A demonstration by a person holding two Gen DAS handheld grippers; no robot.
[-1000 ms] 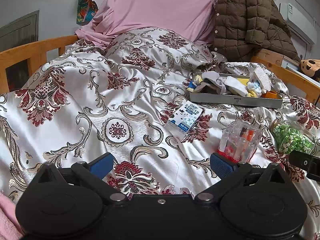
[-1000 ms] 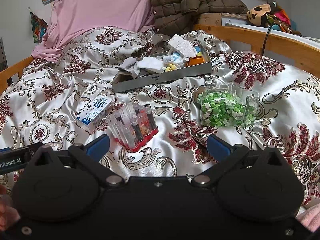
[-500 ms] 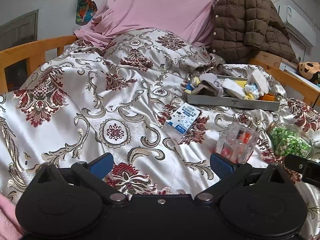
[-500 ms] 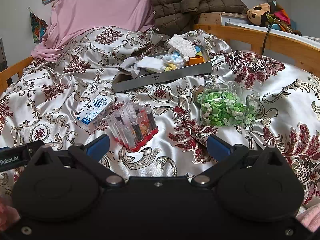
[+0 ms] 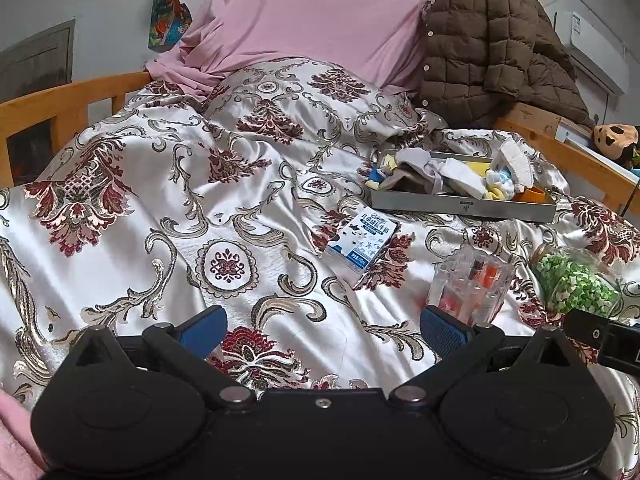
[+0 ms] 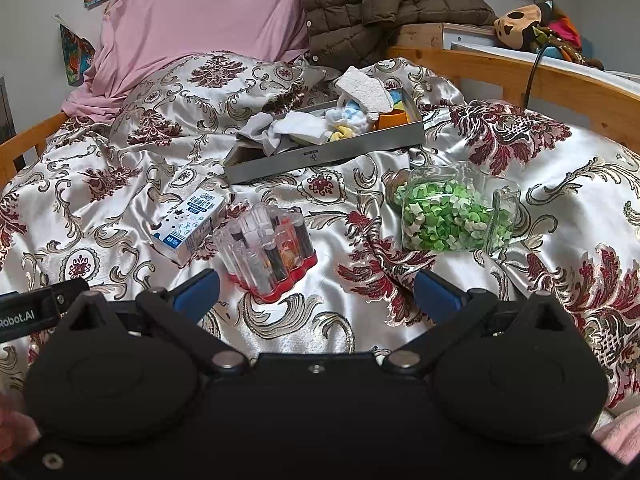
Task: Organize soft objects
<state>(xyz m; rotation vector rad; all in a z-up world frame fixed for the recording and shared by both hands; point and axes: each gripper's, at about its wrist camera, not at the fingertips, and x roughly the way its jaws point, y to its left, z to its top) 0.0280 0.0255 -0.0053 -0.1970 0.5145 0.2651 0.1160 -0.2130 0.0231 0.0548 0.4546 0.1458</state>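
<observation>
In the left wrist view, the left gripper (image 5: 322, 326) is held low over a bed, its blue fingers (image 5: 204, 326) spread wide with nothing between them. The bed is covered by a satin quilt (image 5: 160, 208) patterned in dark red and gold, rumpled into folds. A wooden rail (image 5: 60, 100) is seen at the left, and a pink sheet (image 5: 320, 12) is draped at the head against a grey wall. A brown jacket (image 5: 492, 48) is heaped at the far right, with an air conditioner (image 5: 588, 56) mounted behind it. A grey tray (image 5: 460, 204) lies well ahead on the quilt, and the soft items (image 5: 452, 172), cloths and small toys, are piled in it. A carton (image 5: 360, 240) lies just before the tray, a clear case (image 5: 472, 284) near the right finger, and a jar (image 5: 572, 280) of green bits beside that.

In the right wrist view, the right gripper (image 6: 316, 294) is likewise held spread and empty above the quilt (image 6: 520, 208). The case (image 6: 268, 252) stands between its fingers but farther off, untouched. The jar (image 6: 448, 212) lies on its side to the right, the carton (image 6: 188, 224) to the left. The tray (image 6: 320, 156) sits tilted beyond them, the soft items (image 6: 320, 128) heaped inside. A plush toy (image 6: 520, 24) rests on a ledge past the rail (image 6: 560, 84).
</observation>
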